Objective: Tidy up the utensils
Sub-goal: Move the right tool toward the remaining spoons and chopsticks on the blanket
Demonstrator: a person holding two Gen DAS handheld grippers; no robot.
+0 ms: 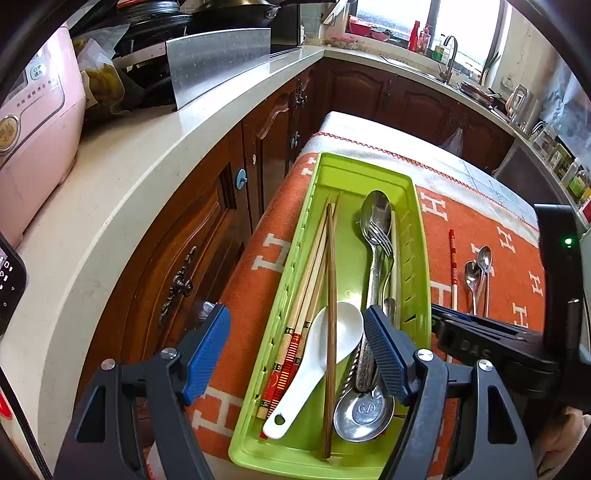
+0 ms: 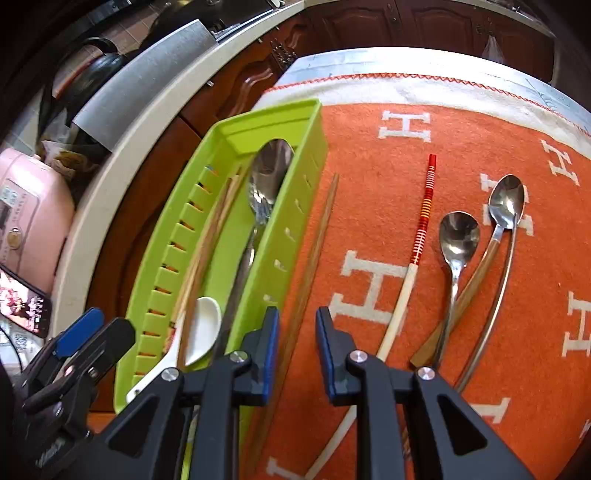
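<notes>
Here the right gripper (image 2: 297, 354) stood slightly open astride a brown wooden chopstick (image 2: 320, 236) lying on the orange cloth (image 2: 373, 206) beside the green tray (image 2: 291, 236), pads clear. Left gripper (image 1: 295, 354) hung wide open over the tray, empty.

Home kitchen for sure: sink tap (image 1: 450, 55) under the window, pans (image 1: 236, 14) stacked behind the worktop (image 1: 122, 177), pink cooker (image 1: 33, 122) on it.

Both grippers, the left gripper (image 1: 297, 354) and the right gripper (image 2: 297, 350), have black angular frames, silver round screws and ribbed blue finger pads (image 1: 388, 354).
</notes>
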